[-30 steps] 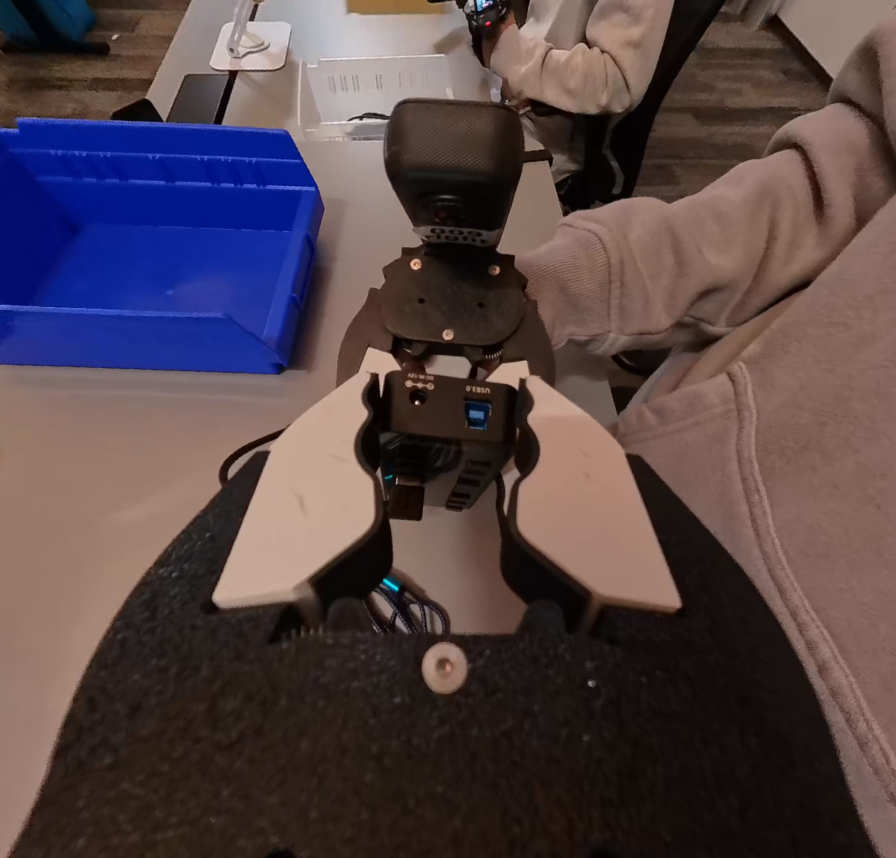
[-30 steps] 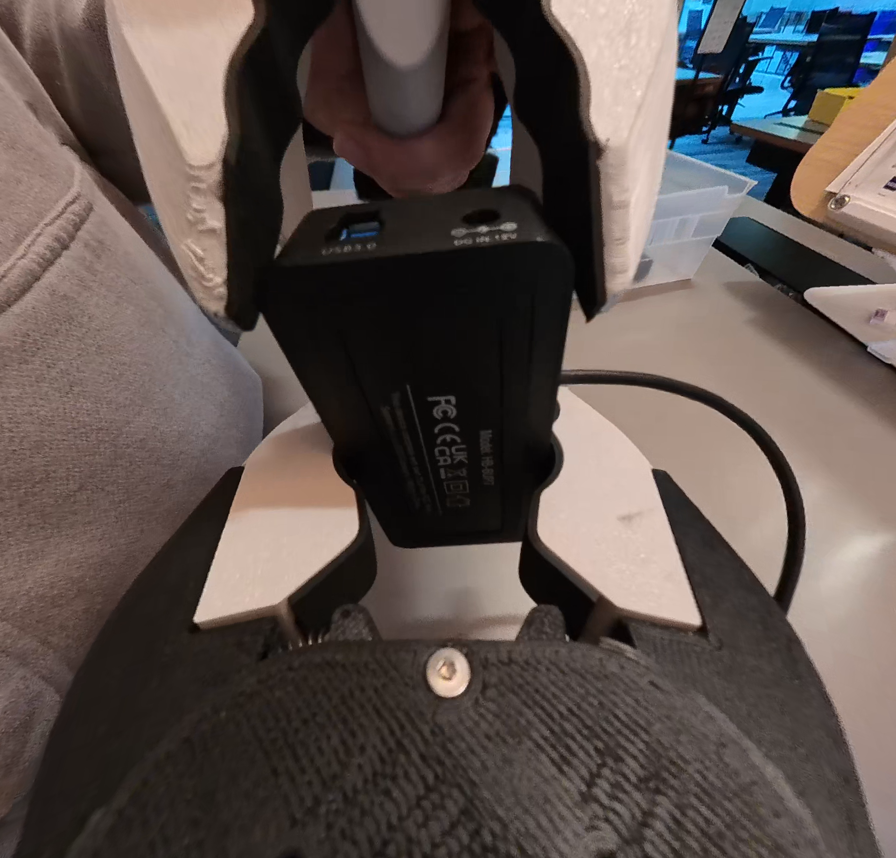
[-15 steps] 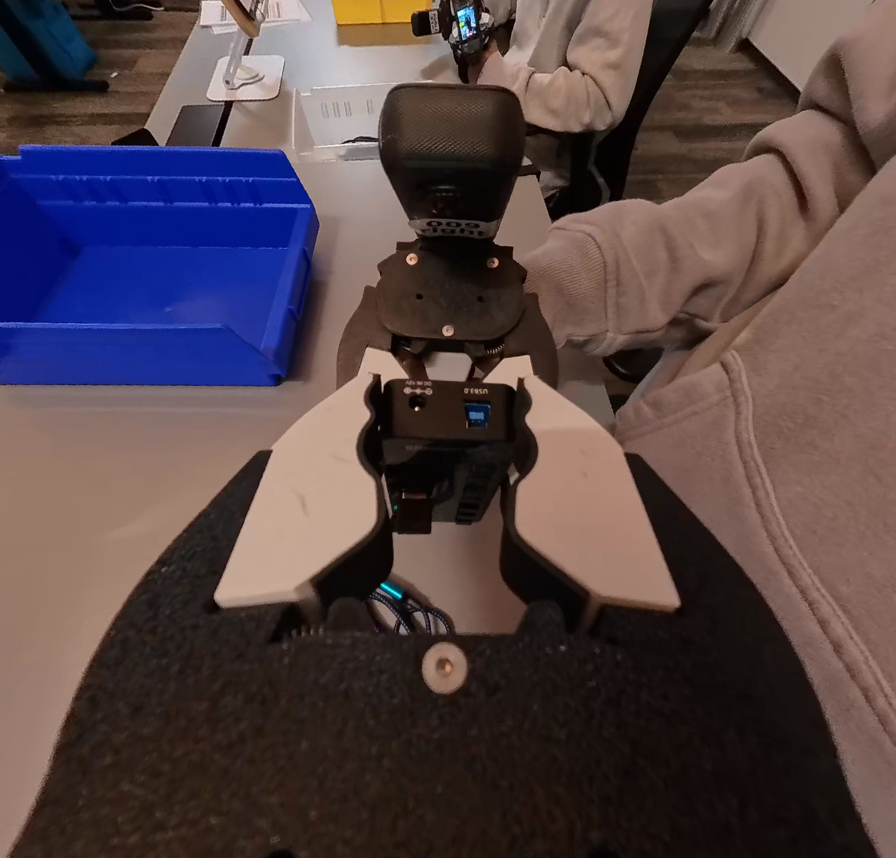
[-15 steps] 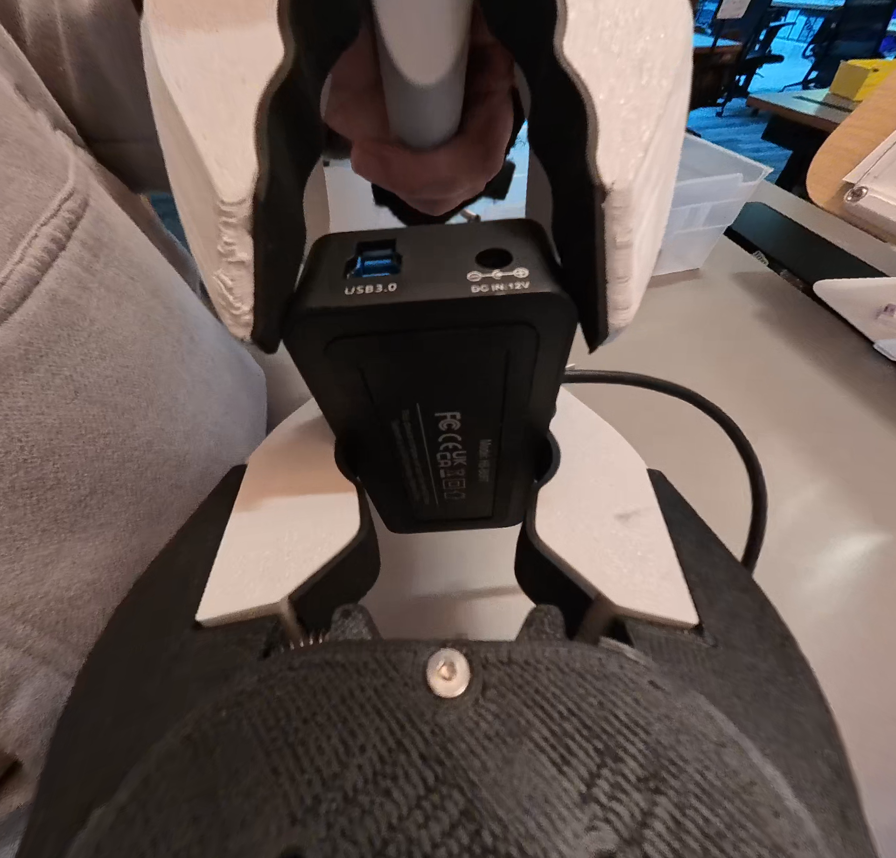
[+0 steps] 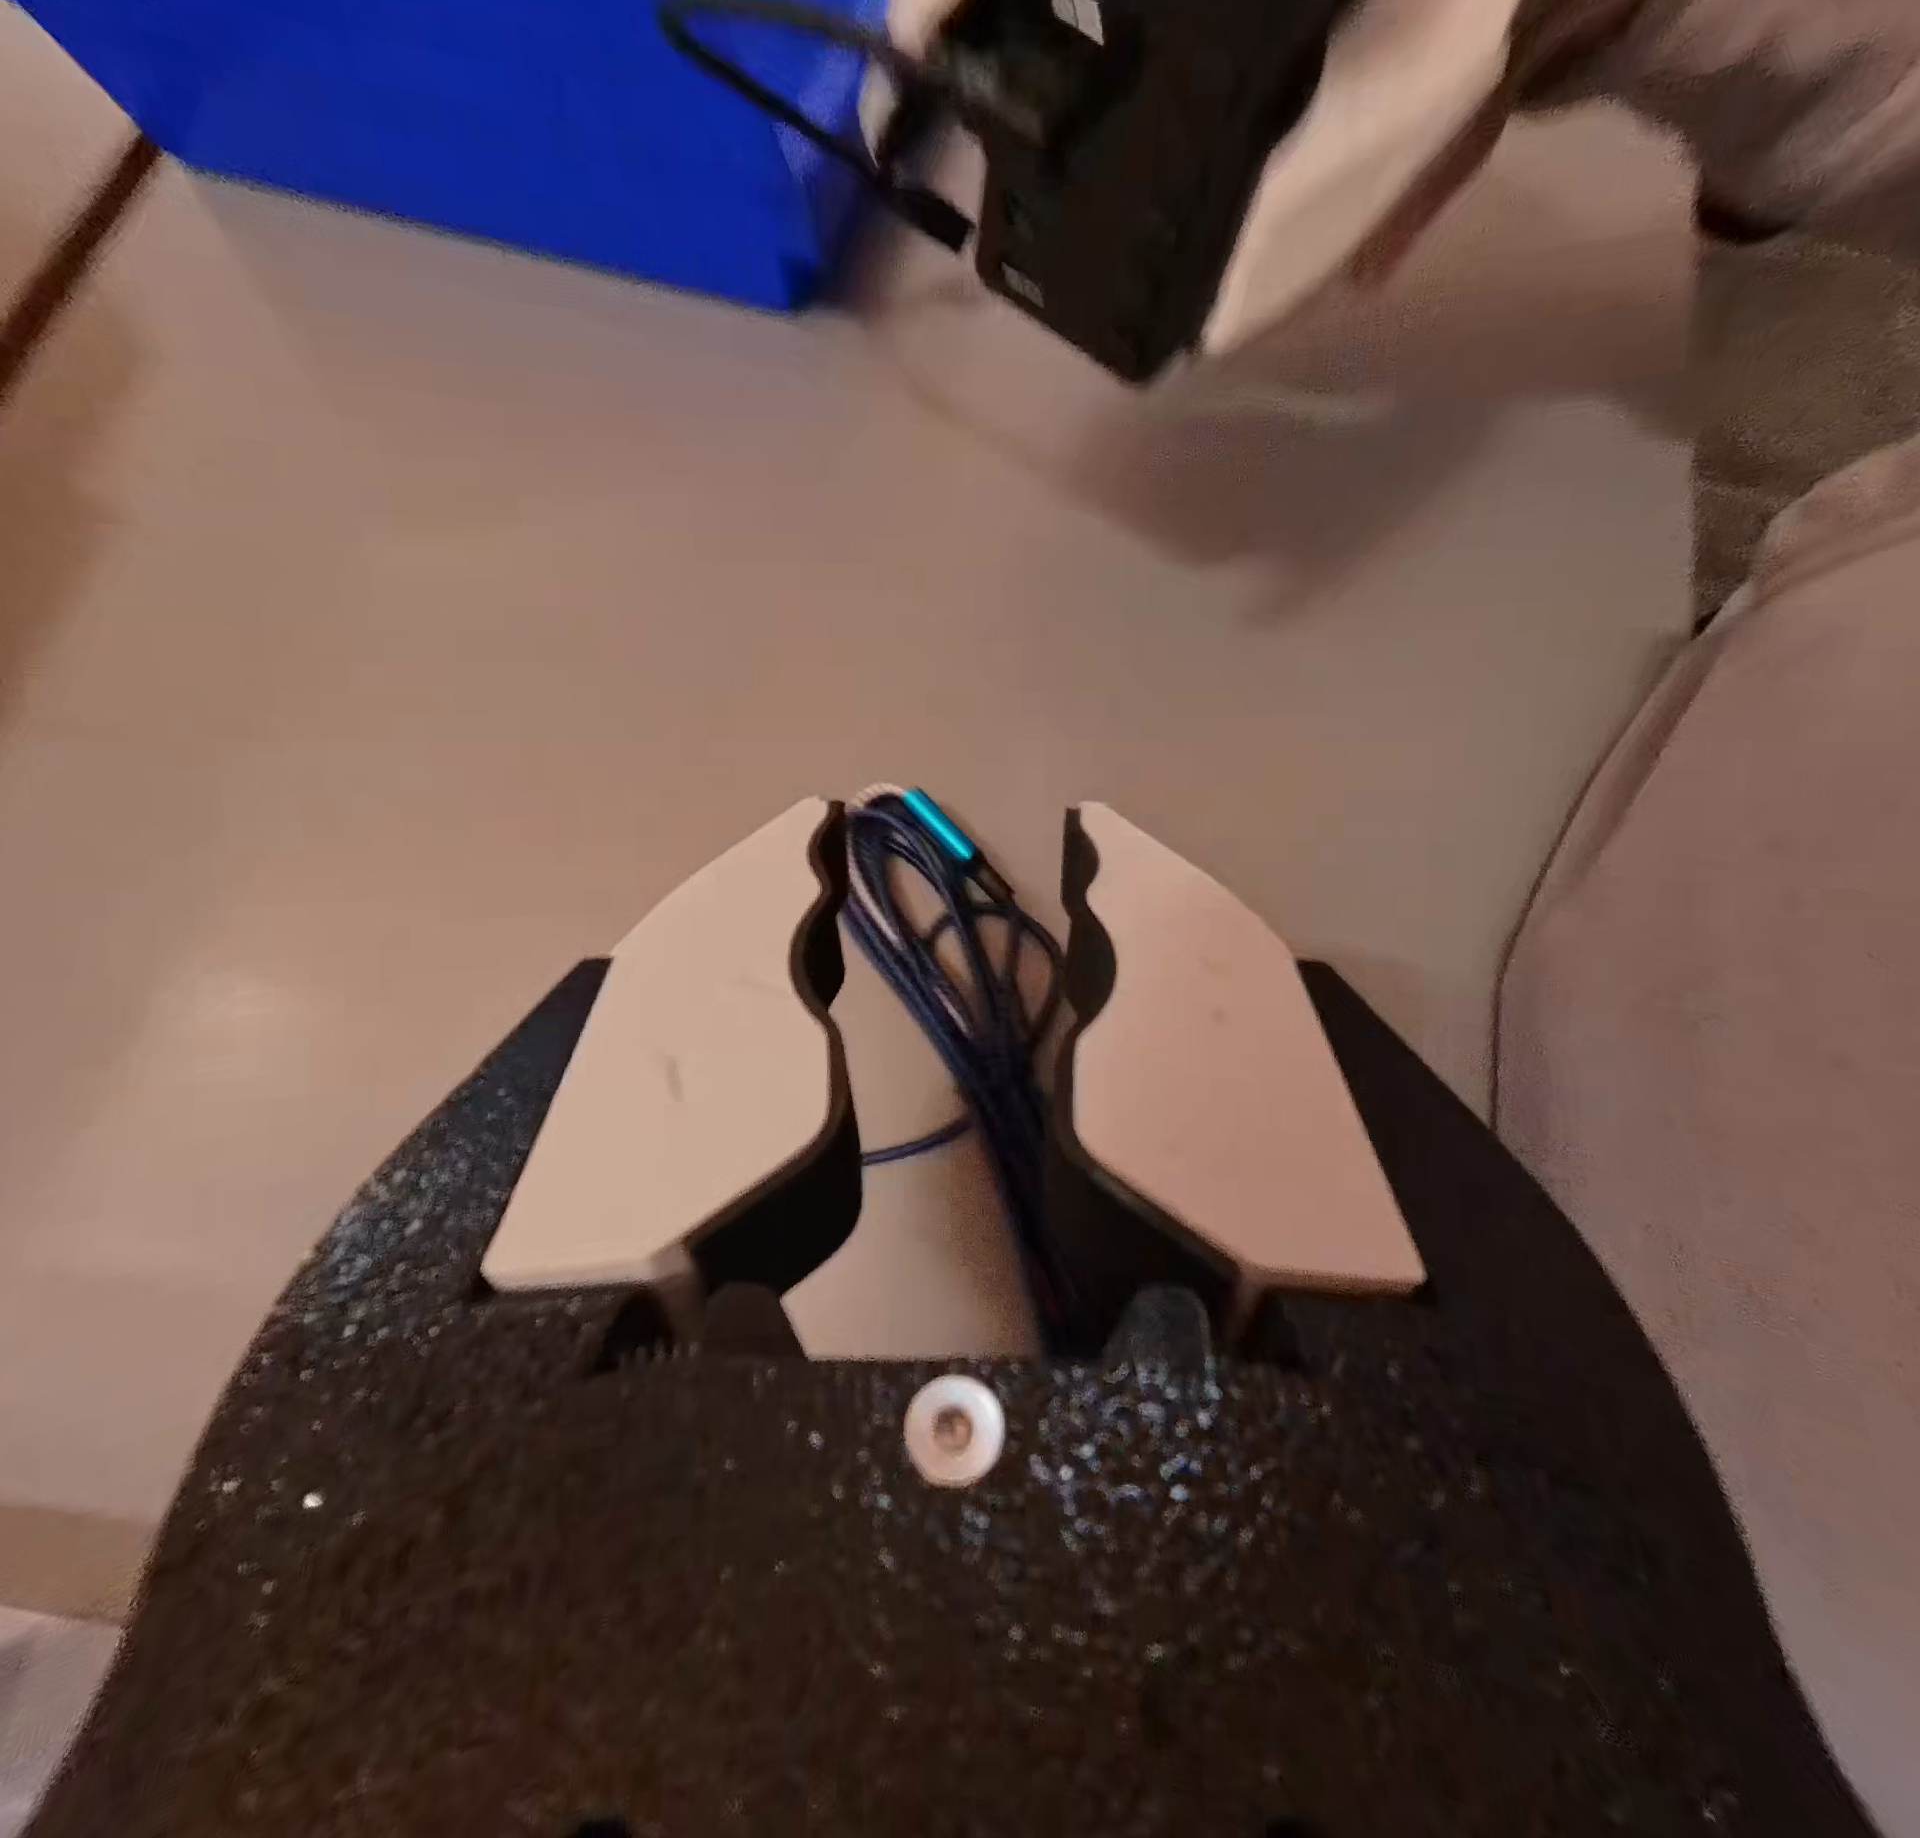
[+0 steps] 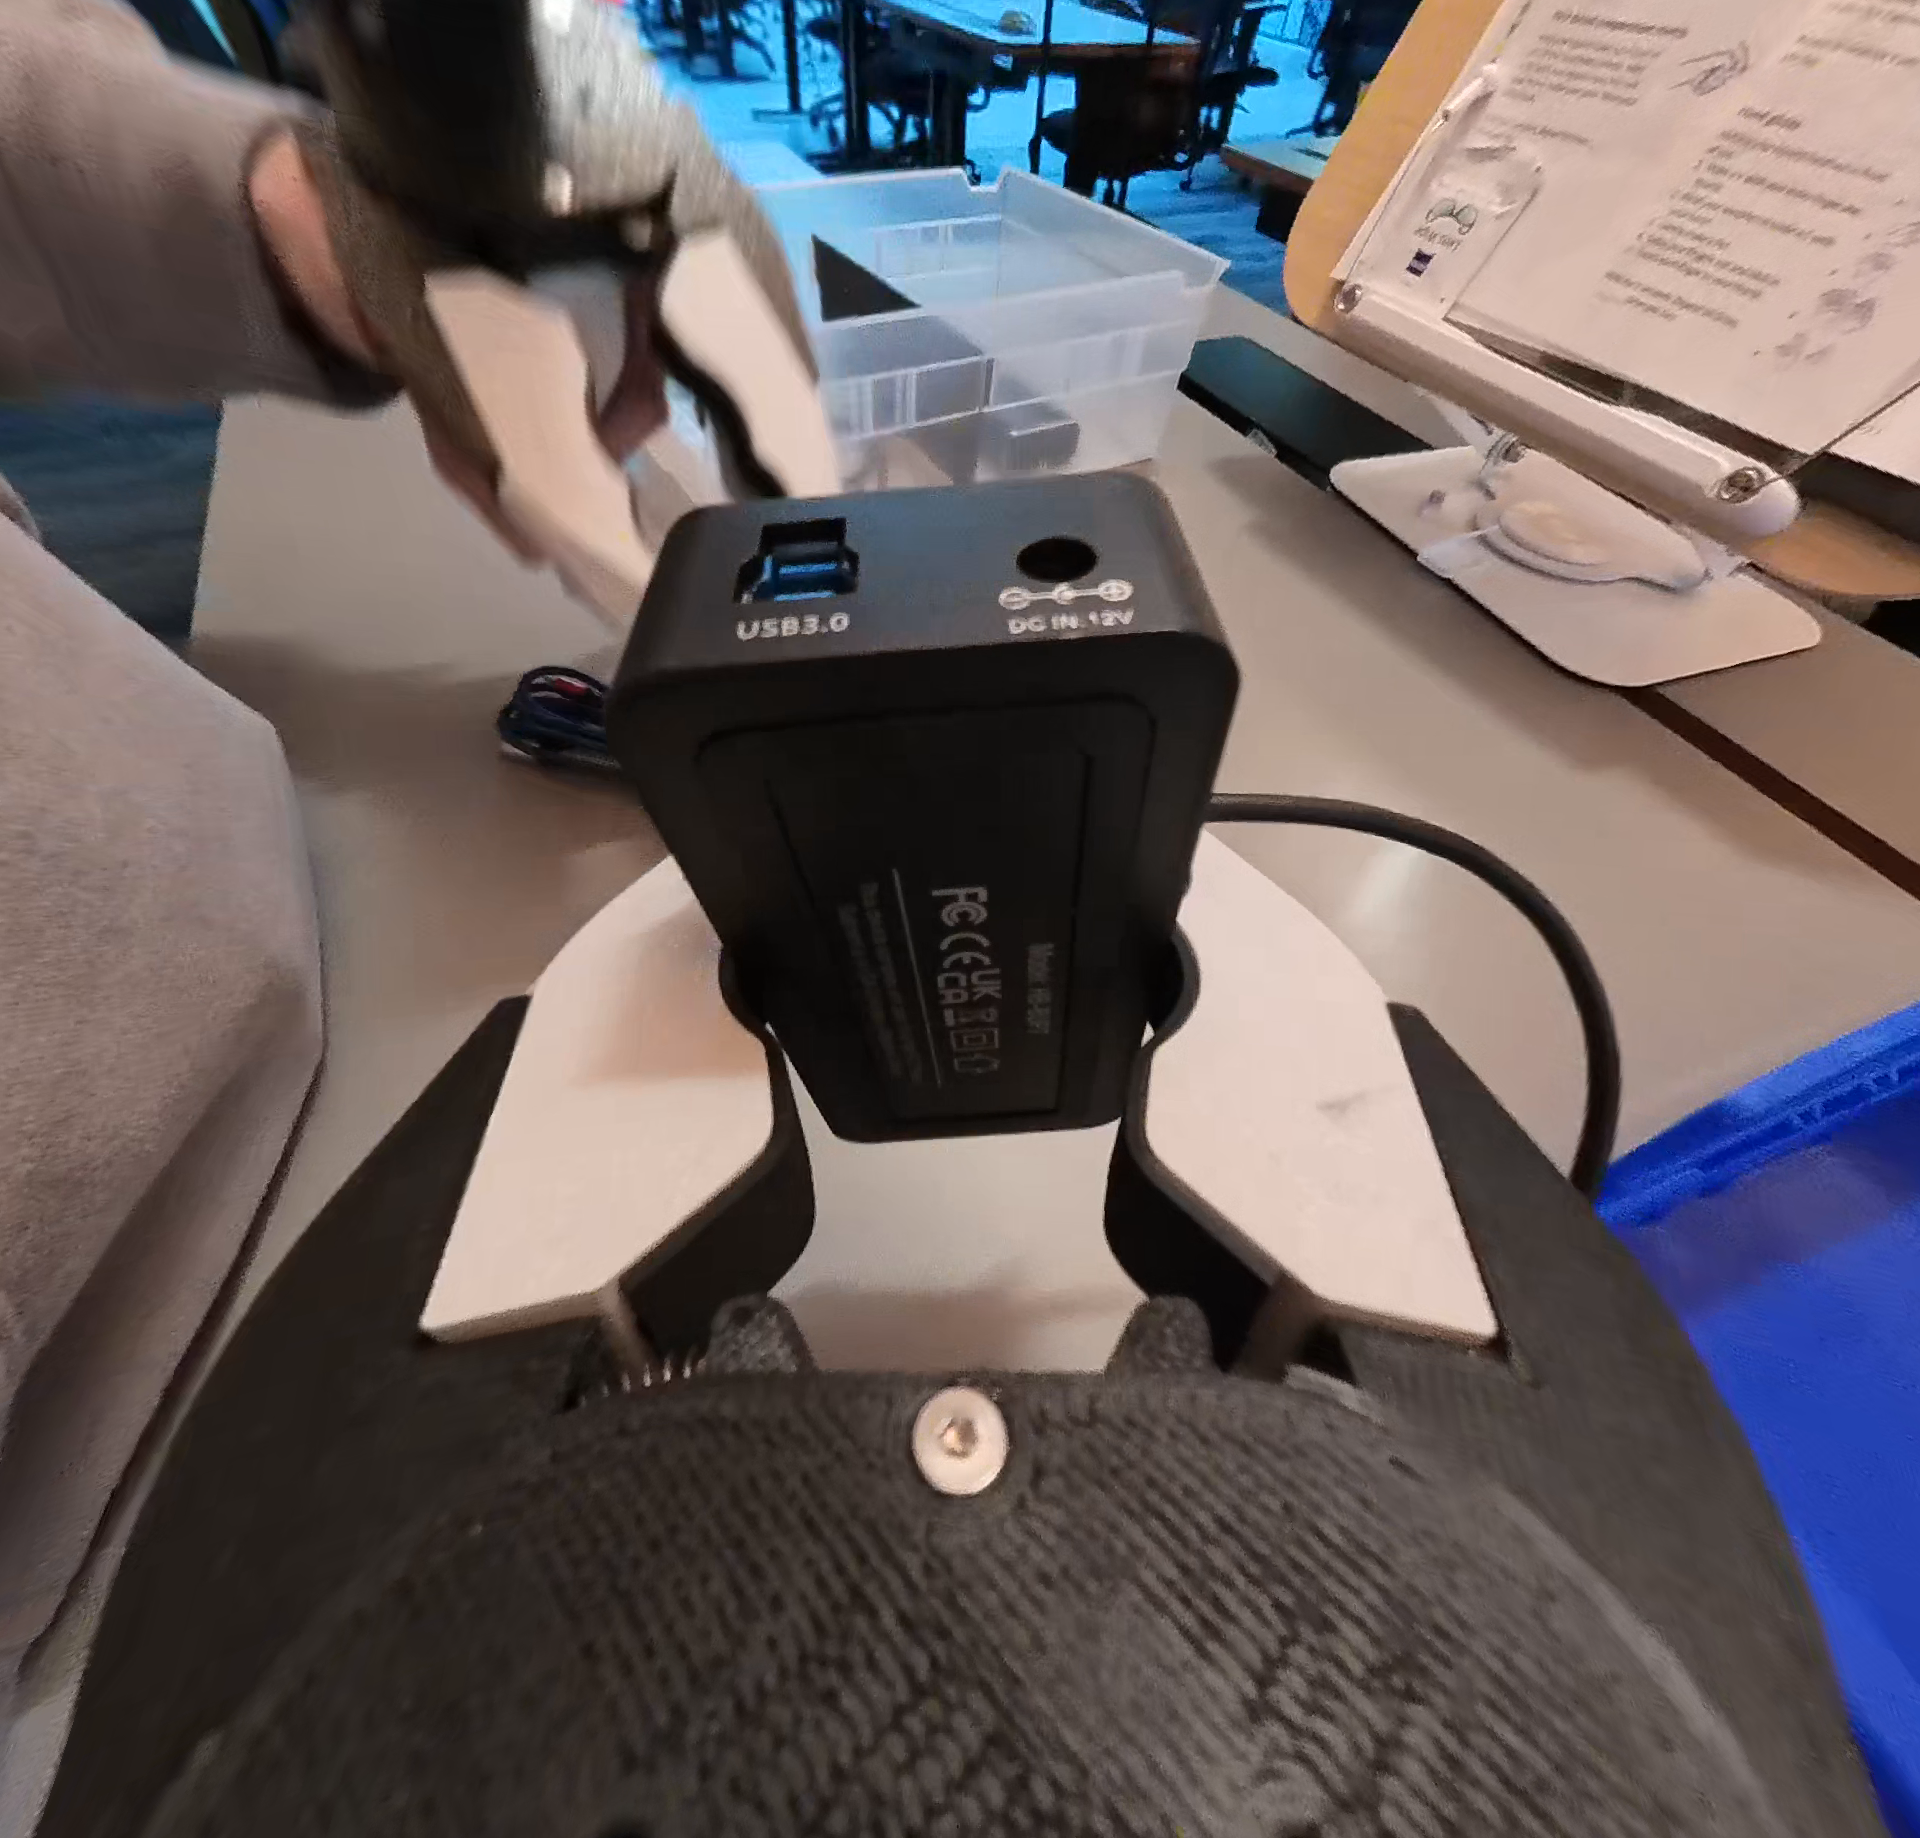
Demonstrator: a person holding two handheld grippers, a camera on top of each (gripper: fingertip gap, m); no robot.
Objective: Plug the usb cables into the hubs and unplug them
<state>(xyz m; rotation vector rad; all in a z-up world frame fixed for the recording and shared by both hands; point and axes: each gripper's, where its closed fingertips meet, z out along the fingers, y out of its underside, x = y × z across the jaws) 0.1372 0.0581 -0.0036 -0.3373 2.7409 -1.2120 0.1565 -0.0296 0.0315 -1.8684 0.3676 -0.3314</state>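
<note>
My right gripper (image 6: 951, 967) is shut on a black USB hub (image 6: 925, 801) and holds it above the table, port end pointing away. A black cable (image 6: 1538, 915) runs from the hub's side and loops to the right. My left gripper (image 5: 951, 812) is open, low over the table. A coiled dark blue cable (image 5: 966, 1009) with a teal plug (image 5: 932, 824) lies between its fingers, touching the left one. In the left wrist view the hub (image 5: 1101, 209) is blurred at the upper right. In the right wrist view the left gripper (image 6: 717, 531) is blurred above the blue cable (image 6: 551, 718).
A blue bin (image 5: 416, 74) stands at the far left of the table and also shows in the right wrist view (image 6: 1787, 1269). A clear plastic bin (image 6: 997, 323) and a white document stand (image 6: 1558, 500) are behind the hub. A person's grey sleeve (image 6: 135, 853) is on the left.
My left gripper has come off the hub's far end and swung down over the blue cable on the table. My right gripper keeps the hub and has turned toward the blue bin.
</note>
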